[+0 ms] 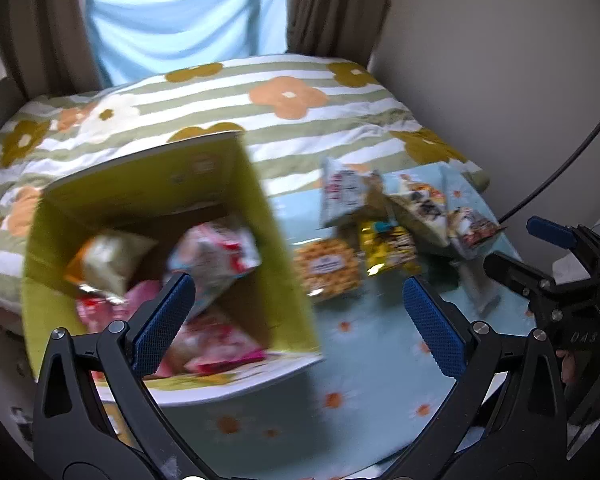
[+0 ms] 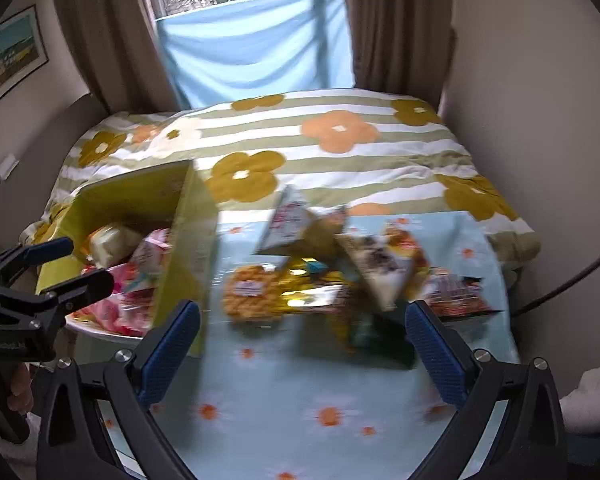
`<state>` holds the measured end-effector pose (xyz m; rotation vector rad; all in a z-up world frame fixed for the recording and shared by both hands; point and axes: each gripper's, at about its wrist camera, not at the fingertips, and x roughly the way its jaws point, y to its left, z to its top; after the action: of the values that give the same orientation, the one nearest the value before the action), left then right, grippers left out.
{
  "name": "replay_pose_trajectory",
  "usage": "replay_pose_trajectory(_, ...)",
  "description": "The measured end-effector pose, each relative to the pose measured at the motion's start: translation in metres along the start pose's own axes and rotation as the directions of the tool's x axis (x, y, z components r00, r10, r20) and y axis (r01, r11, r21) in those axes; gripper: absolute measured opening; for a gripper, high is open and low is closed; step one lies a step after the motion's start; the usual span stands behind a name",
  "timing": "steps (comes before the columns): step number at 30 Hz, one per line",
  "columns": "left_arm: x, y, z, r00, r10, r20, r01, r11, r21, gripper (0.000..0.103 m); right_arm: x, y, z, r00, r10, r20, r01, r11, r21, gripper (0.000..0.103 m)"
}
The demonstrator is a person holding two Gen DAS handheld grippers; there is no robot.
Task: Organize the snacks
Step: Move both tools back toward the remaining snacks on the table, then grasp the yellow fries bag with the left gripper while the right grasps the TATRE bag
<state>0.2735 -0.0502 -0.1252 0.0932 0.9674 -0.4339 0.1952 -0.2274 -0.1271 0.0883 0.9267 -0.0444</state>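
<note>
A yellow-green cardboard box (image 1: 256, 216) stands on the light blue flowered cloth (image 1: 364, 364), holding several pink, white and silver snack packets (image 1: 212, 256). To its right lies a loose heap of packets: an orange puffed-snack bag (image 1: 328, 270), a yellow bag (image 1: 388, 248) and white bags (image 1: 342, 194). My left gripper (image 1: 300, 320) hovers open over the box's near right corner, nothing between its fingers. In the right wrist view the box (image 2: 188, 236) is at left and the heap (image 2: 340, 276) ahead of my right gripper (image 2: 302, 348), which is open and empty.
A bed with a striped flower quilt (image 1: 292, 96) lies behind the cloth, curtains and a blue sheet (image 1: 188, 20) beyond it. A wall (image 1: 500, 60) closes the right side; a black cable (image 1: 572, 152) hangs there. The other gripper (image 1: 556, 280) shows at right, and a hand (image 2: 4, 384) holds one at left.
</note>
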Motion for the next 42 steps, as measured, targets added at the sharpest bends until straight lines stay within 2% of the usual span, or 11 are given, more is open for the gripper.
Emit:
replay_pose_trajectory(5, 0.023, -0.06, 0.012, 1.0, -0.008, -0.004, 0.008, 0.999, 0.031, 0.103, -0.003, -0.063, 0.004, 1.0, -0.002, -0.007, 0.002, 1.0, 0.011, 0.102)
replay_pose_trajectory(10, 0.051, -0.113, 0.025, 1.0, -0.016, -0.014, 0.017, 0.999, 0.039, 0.103, 0.0, -0.11, 0.002, 1.0, 0.003, -0.023, -0.003, 1.0, -0.019, 0.102)
replay_pose_trajectory(15, 0.074, -0.152, 0.038, 0.998, -0.029, -0.048, 0.032, 0.997, 0.072, 0.103, 0.008, -0.138, 0.004, 0.999, 0.018, -0.045, -0.02, 0.999, -0.04, 0.102)
replay_pose_trajectory(20, 0.103, -0.182, 0.062, 0.995, -0.017, -0.097, 0.033, 0.986, 0.161, 0.103, 0.02, -0.154, 0.0, 0.996, 0.066, -0.063, -0.069, 0.997, -0.042, 0.102)
replay_pose_trajectory(24, 0.133, -0.197, 0.078, 0.988, -0.008, -0.156, 0.046, 0.969, 0.241, 0.103, 0.031, -0.157, -0.003, 0.995, 0.059, -0.082, -0.063, 0.997, -0.054, 0.102)
replay_pose_trajectory(34, 0.236, -0.211, 0.096, 0.941, 0.019, -0.338, 0.101, 0.937, 0.334, 0.101, 0.077, -0.175, 0.0, 0.983, 0.064, -0.171, -0.059, 0.998, 0.036, 0.102)
replay_pose_trajectory(42, 0.275, -0.219, 0.091, 0.907, 0.009, -0.422, 0.16, 0.918, 0.363, 0.092, 0.114, -0.172, 0.003, 0.968, 0.083, -0.236, -0.069, 0.995, 0.067, 0.102)
